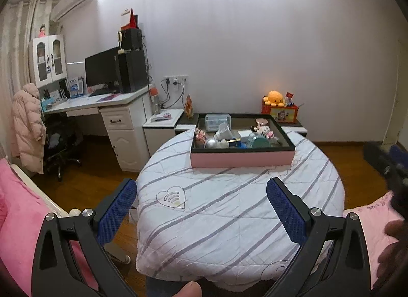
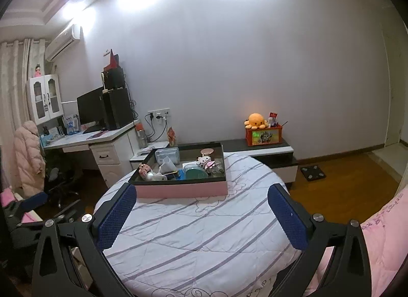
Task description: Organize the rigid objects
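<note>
**Both grippers wide, tray at far edge**

Left gripper point(image 1: 201, 192) and right gripper point(image 2: 201, 197) both spread wide, empty, hovering over the near part of the striped table point(image 1: 229, 207). Pink tray point(image 1: 242, 158) sits at the table's far edge, packed with small items: clear box point(image 1: 218, 121), teal lid point(image 1: 260, 141), figurines. Left view alone shows a thumb point(image 1: 190, 288) at the bottom and the right gripper blurred at the right. Right view alone shows a scale point(image 2: 312, 172) on the floor.

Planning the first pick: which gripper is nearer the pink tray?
Left, slightly. The left gripper faces the pink tray head-on; the right gripper sits back and to its right. Both open.
</note>
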`<state>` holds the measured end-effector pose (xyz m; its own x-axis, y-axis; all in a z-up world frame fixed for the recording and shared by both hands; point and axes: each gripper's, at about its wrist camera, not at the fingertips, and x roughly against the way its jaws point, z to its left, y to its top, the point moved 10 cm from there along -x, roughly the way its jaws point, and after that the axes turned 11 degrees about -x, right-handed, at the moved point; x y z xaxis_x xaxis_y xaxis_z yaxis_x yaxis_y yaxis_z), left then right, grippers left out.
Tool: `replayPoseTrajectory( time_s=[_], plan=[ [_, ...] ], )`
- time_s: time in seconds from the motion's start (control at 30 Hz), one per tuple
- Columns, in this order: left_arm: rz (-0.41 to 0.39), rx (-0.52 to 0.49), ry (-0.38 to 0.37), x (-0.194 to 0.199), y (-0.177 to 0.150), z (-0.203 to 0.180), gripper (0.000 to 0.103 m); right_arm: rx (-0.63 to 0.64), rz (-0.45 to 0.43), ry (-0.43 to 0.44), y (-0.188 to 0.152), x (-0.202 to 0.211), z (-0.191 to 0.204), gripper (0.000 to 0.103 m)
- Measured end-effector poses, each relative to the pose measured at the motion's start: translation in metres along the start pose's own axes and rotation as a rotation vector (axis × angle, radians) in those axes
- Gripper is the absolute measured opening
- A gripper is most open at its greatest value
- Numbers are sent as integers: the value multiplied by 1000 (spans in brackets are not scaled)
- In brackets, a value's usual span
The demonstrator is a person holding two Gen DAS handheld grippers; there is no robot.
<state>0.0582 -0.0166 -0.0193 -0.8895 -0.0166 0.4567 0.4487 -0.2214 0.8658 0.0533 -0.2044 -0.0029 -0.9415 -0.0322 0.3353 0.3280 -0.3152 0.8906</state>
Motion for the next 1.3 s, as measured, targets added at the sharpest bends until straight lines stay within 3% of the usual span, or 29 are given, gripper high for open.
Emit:
replayPoseTrajectory(
  time_s=[0.23,1.3],
  plan=[
    [-38,33,10,14,7,10,103,31,9,-13,-6,1,4,103],
    [-34,49,17,12,0,23,103,52,35,-3,-15,-2,10,103]
  ],
)
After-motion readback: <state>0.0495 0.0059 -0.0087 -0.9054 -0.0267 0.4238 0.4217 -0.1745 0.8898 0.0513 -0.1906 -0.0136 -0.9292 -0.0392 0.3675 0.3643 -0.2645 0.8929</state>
